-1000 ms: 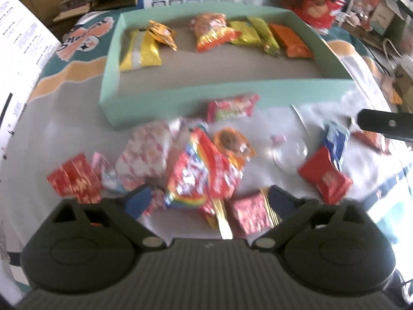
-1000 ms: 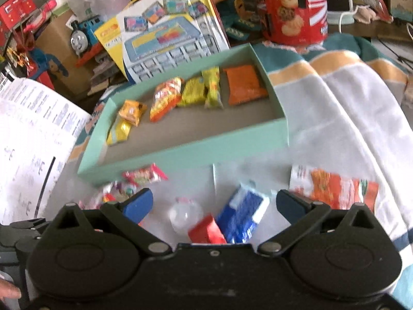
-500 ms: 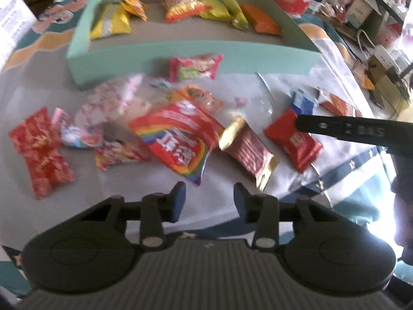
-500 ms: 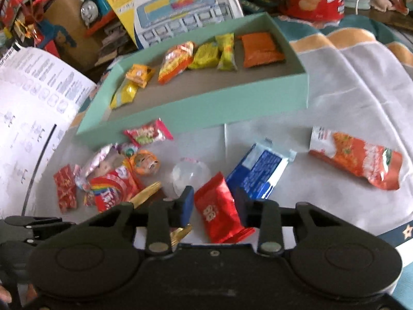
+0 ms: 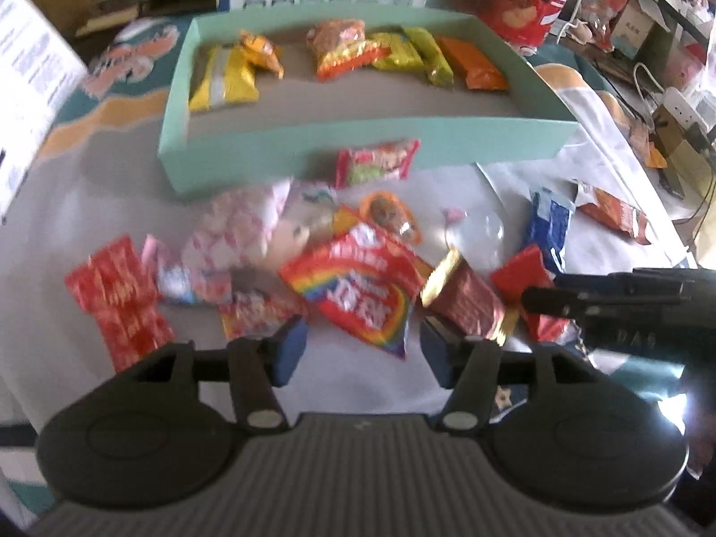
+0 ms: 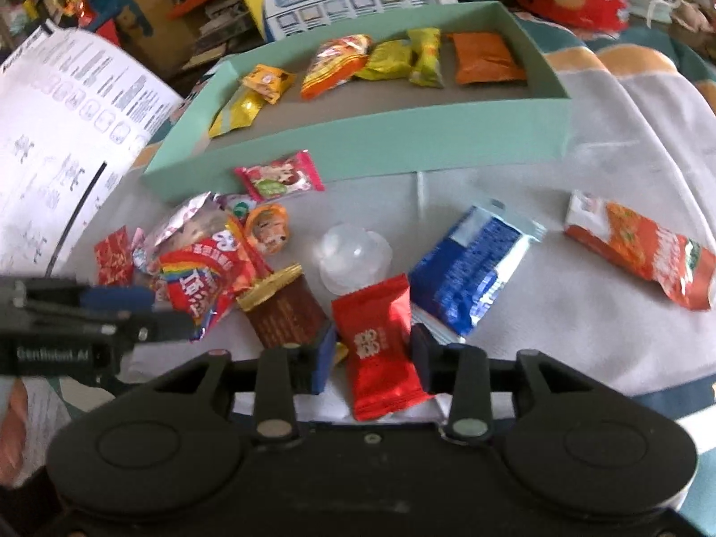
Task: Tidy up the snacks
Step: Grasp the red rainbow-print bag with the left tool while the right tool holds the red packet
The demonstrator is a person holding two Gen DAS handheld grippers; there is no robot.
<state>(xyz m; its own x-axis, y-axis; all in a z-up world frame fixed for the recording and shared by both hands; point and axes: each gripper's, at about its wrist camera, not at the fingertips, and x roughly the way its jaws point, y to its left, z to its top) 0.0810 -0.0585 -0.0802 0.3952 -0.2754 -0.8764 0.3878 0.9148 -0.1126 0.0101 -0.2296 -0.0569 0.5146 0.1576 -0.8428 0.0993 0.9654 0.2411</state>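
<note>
A teal box (image 5: 358, 143) (image 6: 402, 143) holds several yellow, green and orange snack packets along its far side. Loose snacks lie on the cloth in front of it. My left gripper (image 5: 362, 353) hovers at the near corner of a rainbow packet (image 5: 358, 295); its jaws are opening and the pads touch nothing. My right gripper (image 6: 371, 358) straddles a small red packet (image 6: 380, 340), which lies flat between the pads. Its jaws are opening slightly, and a thin gap shows at the left pad. A brown and gold packet (image 6: 286, 308) lies just left of it.
A blue packet (image 6: 470, 268), an orange packet (image 6: 640, 255) and a clear plastic ball (image 6: 353, 259) lie to the right. A pink packet (image 5: 376, 165) rests against the box front. Red packets (image 5: 116, 295) sit far left. Toy boxes and a printed sheet crowd the table's back and left.
Both grippers narrowed from wide open. The left one has since widened partly again. The right gripper came down and closer, so the red packet now sits between its pads.
</note>
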